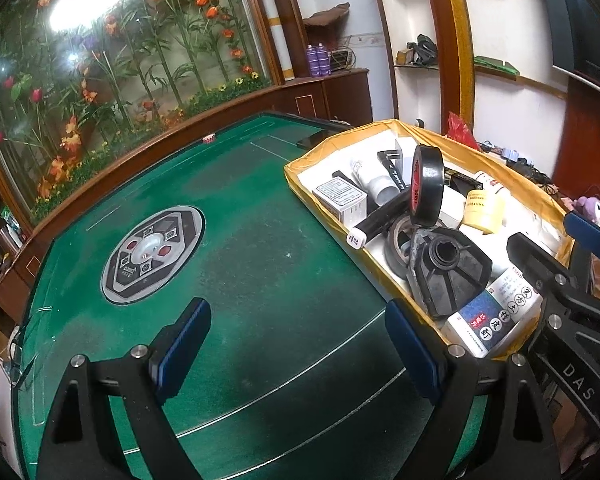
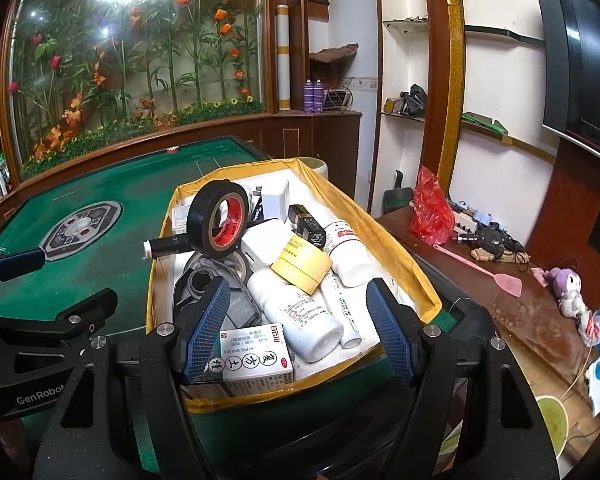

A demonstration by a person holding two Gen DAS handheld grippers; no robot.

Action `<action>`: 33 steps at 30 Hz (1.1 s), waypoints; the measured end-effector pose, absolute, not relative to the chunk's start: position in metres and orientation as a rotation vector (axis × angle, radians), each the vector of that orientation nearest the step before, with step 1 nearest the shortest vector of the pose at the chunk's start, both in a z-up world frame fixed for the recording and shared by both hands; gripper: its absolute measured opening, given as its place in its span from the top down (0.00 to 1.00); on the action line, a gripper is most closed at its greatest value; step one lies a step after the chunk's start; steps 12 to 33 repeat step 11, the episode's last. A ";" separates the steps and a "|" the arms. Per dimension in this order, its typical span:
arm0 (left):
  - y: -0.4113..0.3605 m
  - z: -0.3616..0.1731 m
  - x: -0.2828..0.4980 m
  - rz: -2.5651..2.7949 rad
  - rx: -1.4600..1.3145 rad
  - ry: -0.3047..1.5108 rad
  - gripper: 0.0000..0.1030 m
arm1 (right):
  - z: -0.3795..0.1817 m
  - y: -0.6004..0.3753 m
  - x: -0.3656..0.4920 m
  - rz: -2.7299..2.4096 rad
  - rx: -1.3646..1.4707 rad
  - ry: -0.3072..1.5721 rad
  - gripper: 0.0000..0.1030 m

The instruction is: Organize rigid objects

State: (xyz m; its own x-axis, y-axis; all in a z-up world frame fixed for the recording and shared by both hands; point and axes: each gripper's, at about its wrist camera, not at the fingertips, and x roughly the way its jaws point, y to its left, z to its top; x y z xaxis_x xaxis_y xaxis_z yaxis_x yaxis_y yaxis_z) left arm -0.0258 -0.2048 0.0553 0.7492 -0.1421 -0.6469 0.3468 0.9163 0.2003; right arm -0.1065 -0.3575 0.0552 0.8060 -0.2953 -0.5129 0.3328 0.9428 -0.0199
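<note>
- A yellow-taped white foam box (image 2: pixel 416 280) stands on the green felt game table (image 1: pixel 260 248), crammed with clutter.
- A black roll of electrical tape (image 2: pixel 219 224) stands upright on top; a white plastic bottle (image 2: pixel 300 316) lies near the front.
- The right gripper (image 2: pixel 298 336) hovers released over the box.
- The left gripper (image 1: pixel 296 350) is spread empty above the felt beside it.

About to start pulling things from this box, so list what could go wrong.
1. The black tape roll stands on edge atop the pile; a nudge may send it rolling out of the box.
2. The bottles lie loosely stacked and may shift.
3. The right gripper is open over the carton, close to its neighbours.
</note>
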 end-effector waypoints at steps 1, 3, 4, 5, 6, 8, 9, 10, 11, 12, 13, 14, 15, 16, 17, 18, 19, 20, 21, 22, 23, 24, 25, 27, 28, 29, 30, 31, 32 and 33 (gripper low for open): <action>-0.205 0.056 -0.026 -0.274 0.319 0.676 0.13 | 0.055 -0.357 -0.107 -0.337 0.073 0.536 0.31; -0.202 0.056 -0.025 -0.281 0.301 0.689 0.13 | 0.055 -0.357 -0.108 -0.336 0.078 0.533 0.31; -0.201 0.056 -0.025 -0.282 0.292 0.696 0.13 | 0.055 -0.356 -0.107 -0.337 0.079 0.532 0.31; -0.199 0.055 -0.025 -0.290 0.287 0.706 0.13 | 0.054 -0.356 -0.108 -0.338 0.081 0.530 0.31; -0.199 0.055 -0.025 -0.305 0.287 0.713 0.13 | 0.054 -0.356 -0.108 -0.338 0.081 0.529 0.31; -0.200 0.056 -0.027 -0.322 0.285 0.707 0.13 | 0.055 -0.355 -0.108 -0.337 0.085 0.530 0.31; -0.201 0.057 -0.029 -0.320 0.289 0.699 0.13 | 0.056 -0.356 -0.107 -0.338 0.084 0.531 0.31; -0.202 0.057 -0.030 -0.310 0.298 0.690 0.13 | 0.056 -0.355 -0.108 -0.337 0.086 0.531 0.31; -0.203 0.056 -0.029 -0.299 0.304 0.691 0.13 | 0.056 -0.357 -0.107 -0.336 0.085 0.531 0.31; -0.203 0.056 -0.029 -0.299 0.304 0.691 0.13 | 0.056 -0.357 -0.107 -0.336 0.085 0.531 0.31; -0.203 0.056 -0.029 -0.299 0.304 0.691 0.13 | 0.056 -0.357 -0.107 -0.336 0.085 0.531 0.31; -0.203 0.056 -0.029 -0.299 0.304 0.691 0.13 | 0.056 -0.357 -0.107 -0.336 0.085 0.531 0.31; -0.203 0.056 -0.029 -0.299 0.304 0.691 0.13 | 0.056 -0.357 -0.107 -0.336 0.085 0.531 0.31; -0.203 0.056 -0.029 -0.299 0.304 0.691 0.13 | 0.056 -0.357 -0.107 -0.336 0.085 0.531 0.31; -0.203 0.056 -0.029 -0.299 0.304 0.691 0.13 | 0.056 -0.357 -0.107 -0.336 0.085 0.531 0.31; -0.203 0.056 -0.029 -0.299 0.304 0.691 0.13 | 0.056 -0.357 -0.107 -0.336 0.085 0.531 0.31; -0.203 0.056 -0.029 -0.299 0.304 0.691 0.13 | 0.056 -0.357 -0.107 -0.336 0.085 0.531 0.31; -0.203 0.056 -0.029 -0.299 0.304 0.691 0.13 | 0.056 -0.357 -0.107 -0.336 0.085 0.531 0.31; -0.203 0.056 -0.029 -0.299 0.304 0.691 0.13 | 0.056 -0.357 -0.107 -0.336 0.085 0.531 0.31; -0.203 0.056 -0.029 -0.299 0.304 0.691 0.13 | 0.056 -0.357 -0.107 -0.336 0.085 0.531 0.31; -0.203 0.056 -0.029 -0.299 0.304 0.691 0.13 | 0.056 -0.357 -0.107 -0.336 0.085 0.531 0.31; -0.203 0.056 -0.029 -0.299 0.304 0.691 0.13 | 0.056 -0.357 -0.107 -0.336 0.085 0.531 0.31; -0.203 0.056 -0.029 -0.299 0.304 0.691 0.13 | 0.056 -0.357 -0.107 -0.336 0.085 0.531 0.31; -0.203 0.056 -0.029 -0.299 0.304 0.691 0.13 | 0.056 -0.357 -0.107 -0.336 0.085 0.531 0.31; -0.203 0.056 -0.029 -0.299 0.304 0.691 0.13 | 0.056 -0.357 -0.107 -0.336 0.085 0.531 0.31; -0.203 0.056 -0.029 -0.299 0.304 0.691 0.13 | 0.056 -0.357 -0.107 -0.336 0.085 0.531 0.31; -0.203 0.056 -0.029 -0.299 0.304 0.691 0.13 | 0.056 -0.357 -0.107 -0.336 0.085 0.531 0.31; -0.203 0.056 -0.029 -0.299 0.304 0.691 0.13 | 0.056 -0.357 -0.107 -0.336 0.085 0.531 0.31; -0.203 0.056 -0.029 -0.299 0.304 0.691 0.13 | 0.056 -0.357 -0.107 -0.336 0.085 0.531 0.31; -0.203 0.056 -0.029 -0.299 0.304 0.691 0.13 | 0.056 -0.357 -0.107 -0.336 0.085 0.531 0.31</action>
